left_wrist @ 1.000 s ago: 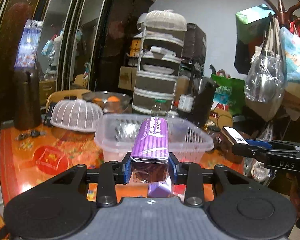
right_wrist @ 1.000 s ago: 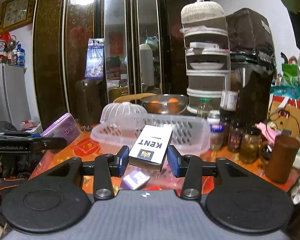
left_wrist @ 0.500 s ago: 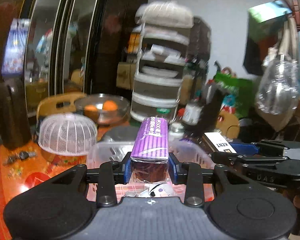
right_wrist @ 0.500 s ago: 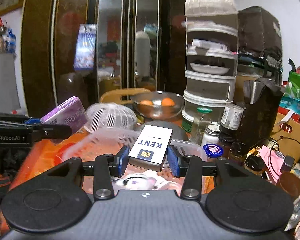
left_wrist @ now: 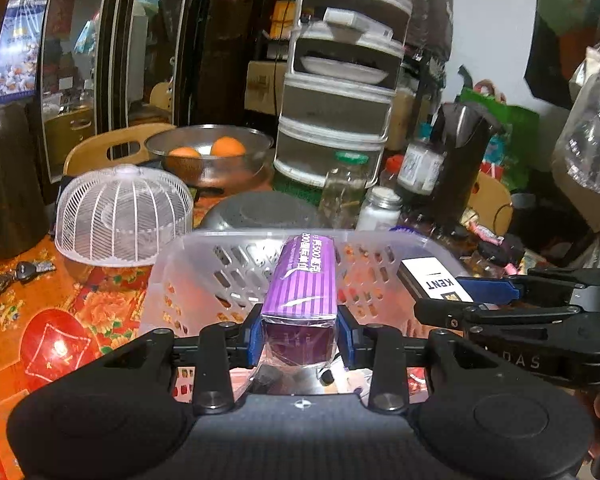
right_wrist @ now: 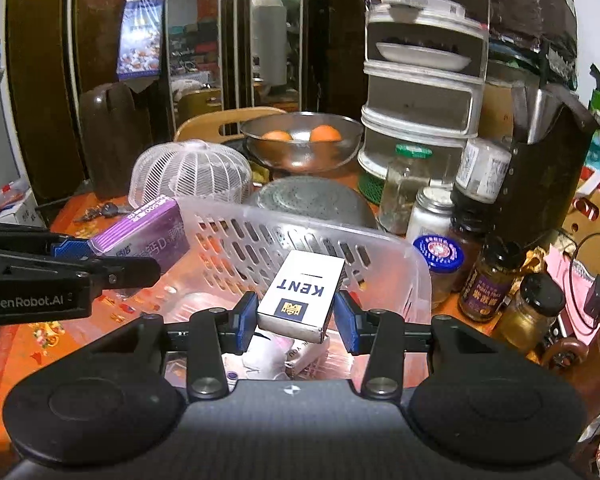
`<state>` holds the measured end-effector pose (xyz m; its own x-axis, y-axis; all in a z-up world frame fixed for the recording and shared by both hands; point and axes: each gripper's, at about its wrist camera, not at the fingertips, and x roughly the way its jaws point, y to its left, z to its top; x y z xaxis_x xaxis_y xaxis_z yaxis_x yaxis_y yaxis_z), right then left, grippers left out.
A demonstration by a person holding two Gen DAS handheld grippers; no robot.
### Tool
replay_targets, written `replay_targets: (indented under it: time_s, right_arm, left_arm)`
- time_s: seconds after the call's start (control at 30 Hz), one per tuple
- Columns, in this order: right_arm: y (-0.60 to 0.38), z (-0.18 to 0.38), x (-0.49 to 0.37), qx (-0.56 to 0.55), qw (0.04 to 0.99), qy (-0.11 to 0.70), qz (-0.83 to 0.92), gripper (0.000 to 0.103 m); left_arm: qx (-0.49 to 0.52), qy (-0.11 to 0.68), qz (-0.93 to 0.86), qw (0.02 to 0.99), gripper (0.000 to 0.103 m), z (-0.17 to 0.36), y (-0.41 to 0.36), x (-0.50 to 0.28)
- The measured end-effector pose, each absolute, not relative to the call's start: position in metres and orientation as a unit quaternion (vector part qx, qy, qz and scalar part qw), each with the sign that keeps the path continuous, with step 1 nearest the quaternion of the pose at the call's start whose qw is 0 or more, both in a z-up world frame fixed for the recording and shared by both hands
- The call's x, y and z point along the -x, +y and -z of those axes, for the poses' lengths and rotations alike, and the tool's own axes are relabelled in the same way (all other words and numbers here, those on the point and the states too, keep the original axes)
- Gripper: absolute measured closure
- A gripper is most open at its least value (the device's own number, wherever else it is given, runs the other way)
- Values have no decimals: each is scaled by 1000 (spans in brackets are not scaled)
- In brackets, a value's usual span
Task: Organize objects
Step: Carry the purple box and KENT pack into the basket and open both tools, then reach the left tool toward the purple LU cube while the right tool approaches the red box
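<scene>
Left gripper point(left_wrist: 299, 336) clamps a purple box point(left_wrist: 300, 284); right gripper point(right_wrist: 295, 320) clamps a Kent cigarette pack point(right_wrist: 302, 296), both above the clear perforated basket point(left_wrist: 204, 272).

Dim indoor light, sharp, fisheye-warped edges

Right gripper point(right_wrist: 296, 316) clamps KENT pack point(right_wrist: 302, 296), seemingly above clear basket point(right_wrist: 380, 248).

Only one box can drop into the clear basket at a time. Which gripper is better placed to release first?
Probably the right gripper: its Kent box hangs inside the basket rim, over items already there. The left gripper holds the purple box nearer the front edge.
</scene>
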<state>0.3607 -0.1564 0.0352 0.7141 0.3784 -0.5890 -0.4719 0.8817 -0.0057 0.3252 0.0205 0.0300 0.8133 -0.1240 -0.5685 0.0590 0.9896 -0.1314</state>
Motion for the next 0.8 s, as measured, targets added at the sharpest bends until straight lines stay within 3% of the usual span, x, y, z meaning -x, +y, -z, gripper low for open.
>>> replay_targets:
  time_s: [0.33, 0.4, 0.47, 0.53, 0.63, 0.67, 0.73, 0.8]
  right_arm:
    - [-147, -19, -382, 94, 909, 343, -216, 57]
    - [-148, -19, -381, 92, 911, 339, -217, 56]
    - [-149, -19, -380, 88, 914, 333, -214, 46]
    - [-151, -22, -378, 83, 919, 323, -213, 28]
    - [-158, -31, -362, 83, 931, 289, -209, 23]
    - [-163, -35, -353, 79, 936, 272, -209, 20]
    - [-181, -43, -329, 61, 947, 236, -210, 3]
    - [-200, -45, -304, 41, 956, 209, -203, 0]
  left_arm:
    - [50, 336, 40, 940, 62, -13, 18, -344]
    - [51, 330, 40, 942, 57, -12, 19, -343]
    - [52, 319, 35, 946, 31, -12, 20, -341]
    - [50, 302, 34, 951, 28, -14, 20, -335]
    - [50, 260, 43, 963, 28, -25, 20, -307]
    - [47, 243, 51, 968, 24, -28, 19, -292]
    - [47, 214, 71, 973, 12, -29, 16, -260]
    - [42, 209, 83, 973, 11, -16, 10, -233]
